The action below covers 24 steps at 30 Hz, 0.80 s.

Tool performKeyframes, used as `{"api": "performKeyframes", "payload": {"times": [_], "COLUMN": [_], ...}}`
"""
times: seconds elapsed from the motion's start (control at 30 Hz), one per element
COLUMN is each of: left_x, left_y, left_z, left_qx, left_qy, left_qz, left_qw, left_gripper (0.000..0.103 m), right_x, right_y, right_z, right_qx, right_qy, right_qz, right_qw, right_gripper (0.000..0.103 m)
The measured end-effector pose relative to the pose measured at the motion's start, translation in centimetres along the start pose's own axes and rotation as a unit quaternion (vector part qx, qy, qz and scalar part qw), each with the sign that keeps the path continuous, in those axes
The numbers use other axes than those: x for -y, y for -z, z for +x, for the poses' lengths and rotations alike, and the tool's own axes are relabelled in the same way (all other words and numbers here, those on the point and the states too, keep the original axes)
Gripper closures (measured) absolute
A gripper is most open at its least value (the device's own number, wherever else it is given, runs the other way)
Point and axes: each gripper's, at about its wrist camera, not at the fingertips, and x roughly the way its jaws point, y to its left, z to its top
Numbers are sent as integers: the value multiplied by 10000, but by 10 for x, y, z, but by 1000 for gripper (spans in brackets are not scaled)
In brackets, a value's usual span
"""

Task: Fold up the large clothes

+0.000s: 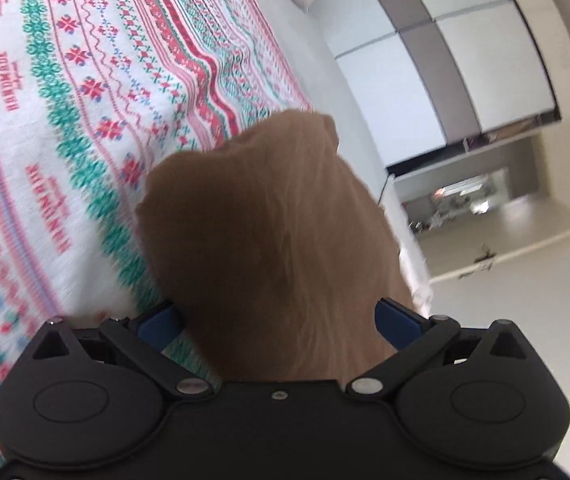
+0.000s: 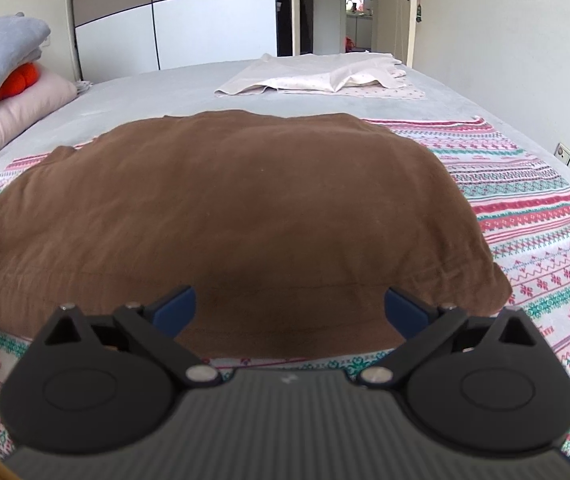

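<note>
A large brown garment (image 2: 225,200) lies spread flat on a red, green and white patterned sheet (image 2: 525,220) on the bed. My right gripper (image 2: 291,308) stands open just over the garment's near edge, with its blue fingertips (image 2: 177,306) wide apart and not pressing on the cloth. The left wrist view is rolled to one side. There a bunched fold of the brown garment (image 1: 265,220) rises between the spread fingers of my left gripper (image 1: 279,316), which is open. The patterned sheet (image 1: 85,80) fills the left of that view.
A folded white cloth (image 2: 325,76) lies on the grey bed cover (image 2: 165,88) at the far side. Stacked pillows and a grey blanket (image 2: 1,64) with an orange item (image 2: 21,76) sit at the far left. A wardrobe (image 2: 205,20) and a doorway (image 2: 359,4) stand beyond the bed.
</note>
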Motion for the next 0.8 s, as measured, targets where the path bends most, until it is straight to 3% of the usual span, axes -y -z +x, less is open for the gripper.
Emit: {"api": "performKeyframes", "payload": {"times": [0.1, 0.27, 0.33, 0.4, 0.53, 0.6, 0.67, 0.77, 0.8], "left_x": [0, 11, 18, 21, 24, 26, 34, 56, 64], "left_y": [0, 10, 15, 18, 26, 30, 33, 36, 38], "left_z": [3, 7, 10, 17, 30, 32, 28, 17, 13], "left_qx": [243, 589, 718, 830, 1169, 1317, 1497, 1753, 1810], "left_qy": [90, -21, -209, -464, -709, -672, -579, -297, -152], "left_qz": [-78, 220, 388, 617, 1175, 1311, 1517, 1981, 2120], "left_qw": [9996, 9980, 9964, 9936, 9836, 9803, 9753, 9639, 9603], "left_gripper": [2, 5, 15, 37, 55, 69, 78, 82, 83], "right_x": [-3, -14, -22, -28, -34, -33, -32, -25, -25], "right_y": [2, 6, 9, 10, 11, 11, 13, 16, 16], "right_z": [0, 3, 4, 4, 5, 6, 9, 24, 29], "right_qx": [84, 266, 349, 437, 636, 777, 839, 510, 385], "right_qy": [-142, -528, -623, -747, -1162, -1437, -1698, -2196, -2166], "right_qz": [-67, -157, -247, -297, -261, -127, 139, 592, 600], "right_qw": [9998, 9981, 9971, 9958, 9908, 9865, 9818, 9725, 9737], "right_gripper": [1, 1, 1, 1, 1, 2, 12, 50, 53]}}
